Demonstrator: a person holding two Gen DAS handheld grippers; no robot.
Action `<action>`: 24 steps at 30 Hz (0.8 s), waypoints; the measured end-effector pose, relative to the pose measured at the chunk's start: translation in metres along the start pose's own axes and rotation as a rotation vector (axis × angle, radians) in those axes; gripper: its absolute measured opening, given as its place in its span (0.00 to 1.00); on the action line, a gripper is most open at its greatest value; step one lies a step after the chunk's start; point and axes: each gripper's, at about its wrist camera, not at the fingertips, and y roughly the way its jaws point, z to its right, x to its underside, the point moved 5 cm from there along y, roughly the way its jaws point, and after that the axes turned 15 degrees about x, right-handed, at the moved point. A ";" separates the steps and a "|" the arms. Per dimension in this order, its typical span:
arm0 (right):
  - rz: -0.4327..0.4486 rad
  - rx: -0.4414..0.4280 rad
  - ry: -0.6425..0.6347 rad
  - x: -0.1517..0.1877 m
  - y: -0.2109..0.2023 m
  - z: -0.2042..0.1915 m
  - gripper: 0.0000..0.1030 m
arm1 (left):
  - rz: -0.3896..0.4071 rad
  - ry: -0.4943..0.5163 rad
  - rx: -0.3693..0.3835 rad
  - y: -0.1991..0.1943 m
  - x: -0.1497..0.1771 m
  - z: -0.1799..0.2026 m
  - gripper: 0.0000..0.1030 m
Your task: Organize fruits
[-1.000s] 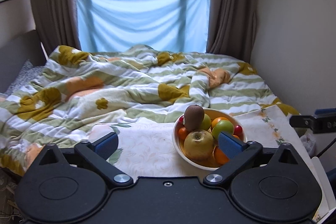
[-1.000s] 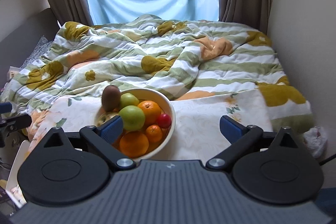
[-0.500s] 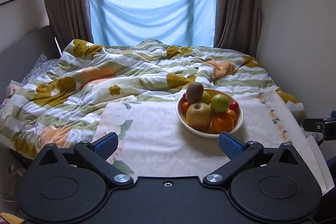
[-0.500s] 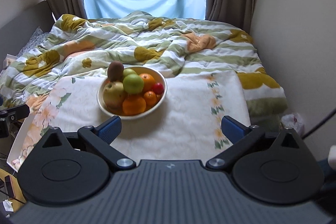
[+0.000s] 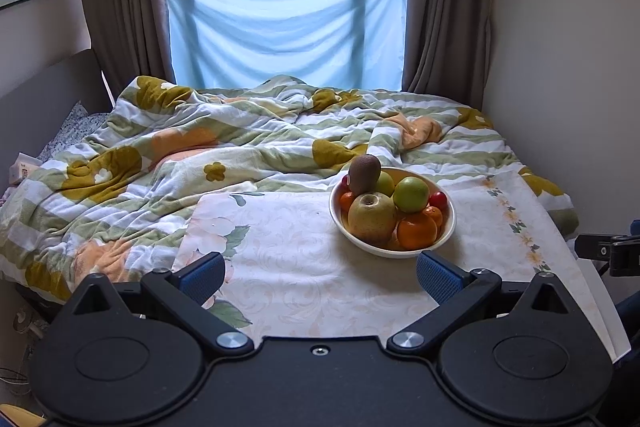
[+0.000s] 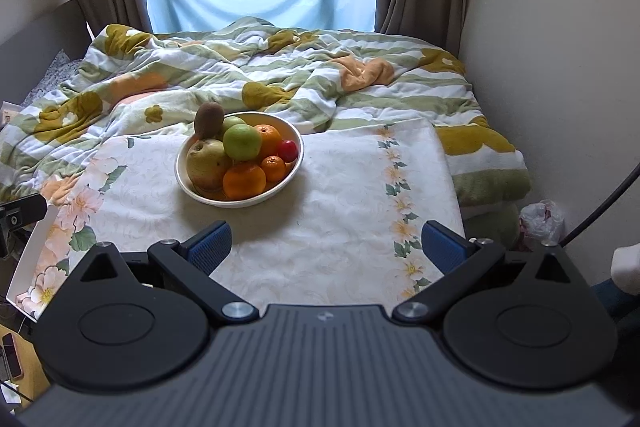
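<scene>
Fruits are all seen piled in one white bowl on the cloth-covered counter; nothing is left loose, so the task is judged essentially done. Counted left to right: one kiwi, one yellow apple, two green apples, three oranges, one red fruit. Left gripper and right gripper are held back, fingers apart and empty.

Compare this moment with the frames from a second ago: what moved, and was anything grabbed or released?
Both grippers pulled back from the bowl: it filled the near view a second ago and now sits farther off on the tablecloth. The left gripper and right gripper are open and empty, as before. The kiwi still tops the pile; no fruit shifted.
</scene>
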 end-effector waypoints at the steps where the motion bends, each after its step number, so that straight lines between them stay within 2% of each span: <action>1: 0.001 0.000 0.001 0.000 0.000 0.000 1.00 | 0.001 -0.001 0.002 0.000 0.000 0.000 1.00; 24: -0.001 -0.001 -0.001 -0.001 0.003 -0.002 1.00 | 0.002 0.002 0.005 0.004 -0.003 -0.003 1.00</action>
